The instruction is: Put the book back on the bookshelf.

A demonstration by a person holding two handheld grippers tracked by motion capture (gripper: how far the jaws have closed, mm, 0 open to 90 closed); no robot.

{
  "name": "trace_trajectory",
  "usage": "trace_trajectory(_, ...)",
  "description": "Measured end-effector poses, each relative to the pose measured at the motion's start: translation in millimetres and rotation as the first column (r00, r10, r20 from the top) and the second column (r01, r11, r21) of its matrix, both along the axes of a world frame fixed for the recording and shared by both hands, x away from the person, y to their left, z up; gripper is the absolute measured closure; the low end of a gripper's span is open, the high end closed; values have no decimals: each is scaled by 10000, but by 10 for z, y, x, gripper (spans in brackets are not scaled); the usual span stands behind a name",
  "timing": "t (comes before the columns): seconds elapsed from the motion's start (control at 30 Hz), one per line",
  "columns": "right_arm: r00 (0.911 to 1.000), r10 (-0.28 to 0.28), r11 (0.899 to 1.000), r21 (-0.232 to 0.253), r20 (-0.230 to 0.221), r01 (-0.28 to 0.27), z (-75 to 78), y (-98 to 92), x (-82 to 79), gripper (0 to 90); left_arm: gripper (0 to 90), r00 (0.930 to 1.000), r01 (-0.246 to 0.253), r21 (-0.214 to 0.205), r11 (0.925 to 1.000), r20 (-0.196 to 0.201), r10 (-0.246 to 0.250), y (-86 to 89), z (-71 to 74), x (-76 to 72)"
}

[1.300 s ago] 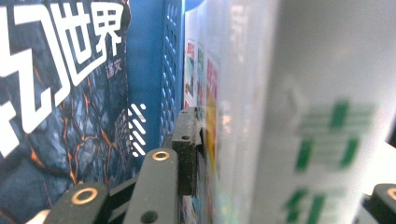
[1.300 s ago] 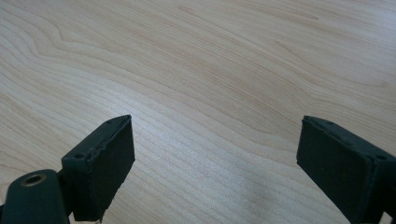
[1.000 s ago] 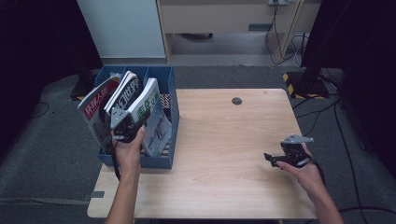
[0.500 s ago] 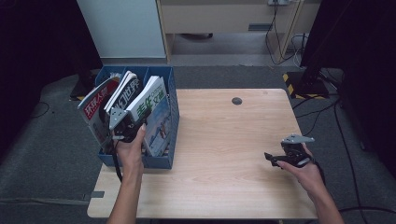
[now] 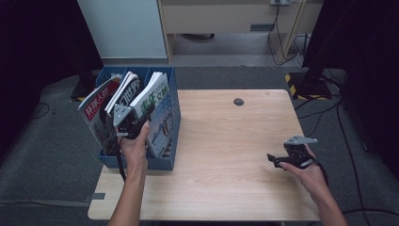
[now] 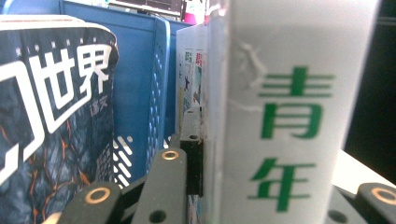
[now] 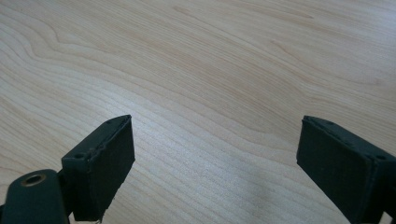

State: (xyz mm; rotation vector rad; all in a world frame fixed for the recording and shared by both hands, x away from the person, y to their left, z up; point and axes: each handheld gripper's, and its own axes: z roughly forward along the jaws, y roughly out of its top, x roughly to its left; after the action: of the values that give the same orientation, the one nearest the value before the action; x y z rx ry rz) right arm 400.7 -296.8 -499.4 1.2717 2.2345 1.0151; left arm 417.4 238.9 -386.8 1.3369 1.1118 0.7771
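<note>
A white magazine with green characters (image 5: 154,94) stands in the right compartment of a blue file box (image 5: 162,162) at the table's left edge. My left gripper (image 5: 137,115) is shut on it, and its spine (image 6: 280,116) sits between the jaws of the left gripper (image 6: 275,186) in the left gripper view. A dark magazine with white characters (image 5: 128,88) (image 6: 51,116) leans in the compartment beside it. My right gripper (image 5: 276,160) rests low over the table's right side, open, with bare wood between the jaws of the right gripper (image 7: 215,158).
A red-titled magazine (image 5: 96,106) leans out at the box's left. A small black round disc (image 5: 239,101) lies near the far edge of the wooden table (image 5: 226,141). Dark floor, cables and a cabinet surround the table.
The left gripper and the white magazine have shifted slightly to the right inside the box. The right gripper has stayed where it was.
</note>
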Motion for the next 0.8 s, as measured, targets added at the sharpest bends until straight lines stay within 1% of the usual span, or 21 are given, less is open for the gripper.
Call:
trace_trajectory(0.13,10000,-6,10000,0,-17,6,-2,-1,-1,116,738,10000,-5,57,10000,92,5,-6,10,38)
trace_trajectory(0.33,10000,-41,10000,25,-23,41,1,-9,-4,116,737,9997,75,24,10000,230,-76,-24,-43,84)
trace_trajectory(0.43,10000,-21,10000,-5,-20,21,-2,-12,-2,116,737,9996,84,243,9997,280,-91,-26,-76,99)
trace_trajectory(0.53,10000,7,10000,-15,-43,-7,-3,-17,-1,116,737,9994,109,437,9990,316,-123,-28,-108,100)
trace_trajectory(0.57,10000,-4,10000,-19,-40,3,-3,-19,0,116,737,9991,114,440,9990,394,-132,-24,-122,94)
trace_trajectory(0.63,10000,-16,10000,-18,-37,16,-6,-21,1,116,736,9990,103,399,9992,430,-120,-15,-136,86)
trace_trajectory(0.8,10000,-6,10000,-38,-48,6,-9,-9,-1,116,735,9991,-10,382,9993,414,-6,34,-166,48)
